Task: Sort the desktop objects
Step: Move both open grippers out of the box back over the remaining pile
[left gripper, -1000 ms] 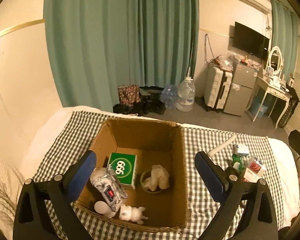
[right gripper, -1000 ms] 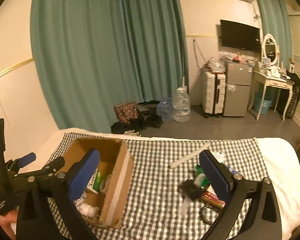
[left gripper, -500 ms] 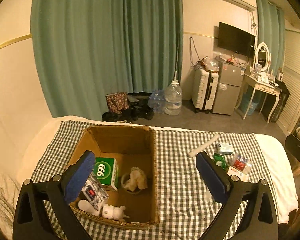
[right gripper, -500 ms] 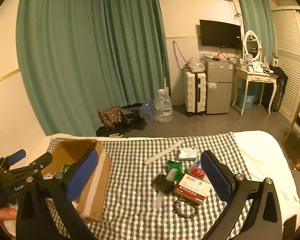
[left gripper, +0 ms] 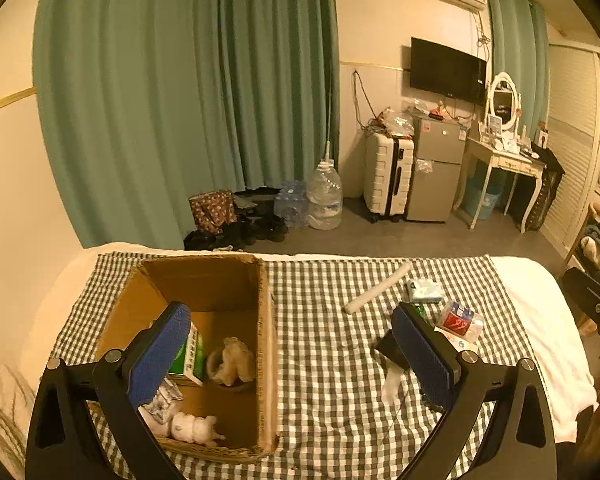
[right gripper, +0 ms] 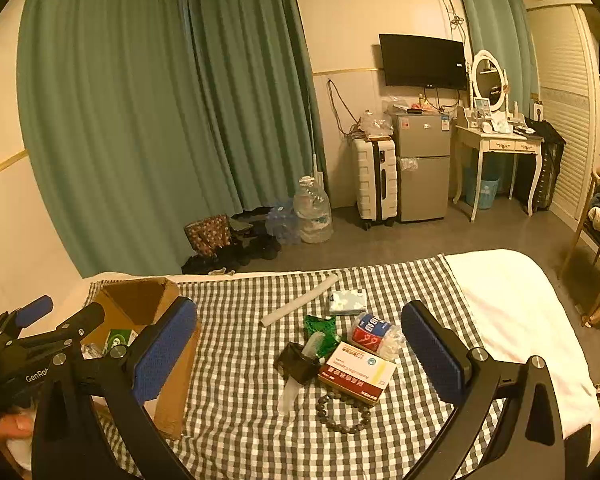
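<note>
Left gripper [left gripper: 290, 350]: its blue-padded jaws stood wide apart with nothing between them, poised above the near edge of the checked cloth, between box and clutter. I judged it free for the next pick.
Right gripper [right gripper: 300, 356]: likewise spread wide and empty, aimed at the loose pile, probably to take an item from it.
Open brown cardboard box [left gripper: 204, 280]: it sat on the left part of the green-and-white checked cloth [left gripper: 320, 360], top open toward the grippers, seemingly so things could be dropped in.
Already in the box: a green-and-white carton [left gripper: 192, 354], a pale fluffy lump [left gripper: 232, 364], a small white figurine [left gripper: 194, 426] and a crinkled silvery packet [left gripper: 162, 400].
Unsorted pile: well apart from the box, at the right, lay a white rolled tube [right gripper: 300, 300], a pale blue tissue pack [right gripper: 348, 301], a green crinkled wrapper [right gripper: 320, 326], a squashed bottle with a red label [right gripper: 374, 336], a red-and-white flat carton [right gripper: 358, 372], a dark bead bracelet [right gripper: 342, 412] and a black crumpled object [right gripper: 296, 362].
Hidden or unclear: the left gripper's pad covered part of the green carton and the packet. What the black object was, I could not tell. The print on the cartons was too small to read. A fingertip [right gripper: 16, 424] showed at the lower left edge, cut off.
</note>
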`<state>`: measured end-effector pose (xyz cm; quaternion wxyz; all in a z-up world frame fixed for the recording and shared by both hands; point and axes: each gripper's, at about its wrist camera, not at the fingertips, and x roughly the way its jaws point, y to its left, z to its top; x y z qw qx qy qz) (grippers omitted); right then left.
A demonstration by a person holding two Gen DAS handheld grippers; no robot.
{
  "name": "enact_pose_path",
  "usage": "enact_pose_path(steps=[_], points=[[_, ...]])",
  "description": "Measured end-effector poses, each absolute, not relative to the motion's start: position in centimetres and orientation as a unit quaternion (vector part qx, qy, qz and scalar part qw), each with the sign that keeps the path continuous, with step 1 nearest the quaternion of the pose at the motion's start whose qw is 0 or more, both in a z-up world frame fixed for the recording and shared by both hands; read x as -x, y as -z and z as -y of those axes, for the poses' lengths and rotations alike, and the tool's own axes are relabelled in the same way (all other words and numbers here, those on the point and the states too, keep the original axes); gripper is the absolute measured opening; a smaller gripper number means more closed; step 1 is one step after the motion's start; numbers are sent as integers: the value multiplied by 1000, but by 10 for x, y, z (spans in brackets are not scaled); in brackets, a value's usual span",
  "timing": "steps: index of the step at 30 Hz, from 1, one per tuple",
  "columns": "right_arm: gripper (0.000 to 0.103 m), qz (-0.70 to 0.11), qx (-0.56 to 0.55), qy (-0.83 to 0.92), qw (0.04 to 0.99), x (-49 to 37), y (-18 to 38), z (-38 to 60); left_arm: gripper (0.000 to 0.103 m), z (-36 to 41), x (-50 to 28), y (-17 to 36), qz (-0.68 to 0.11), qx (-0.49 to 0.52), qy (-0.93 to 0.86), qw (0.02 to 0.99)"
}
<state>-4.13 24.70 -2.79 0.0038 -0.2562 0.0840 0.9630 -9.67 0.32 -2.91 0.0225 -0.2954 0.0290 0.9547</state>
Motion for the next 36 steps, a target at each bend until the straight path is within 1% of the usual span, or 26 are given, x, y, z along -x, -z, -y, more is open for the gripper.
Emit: enact_pose_path(steps=[14,22,36], points=[[103,-102,303,-947,29,57,82,-300,103,-44,120,76,-57,328,-941,58],[103,-116,343,-931,42,69,125,-324,103,-66,136,109,-73,353,-930,72],[103,-126,401,-907,38,88,193,-325,103,-102,161,166,-100,390,-910,101]])
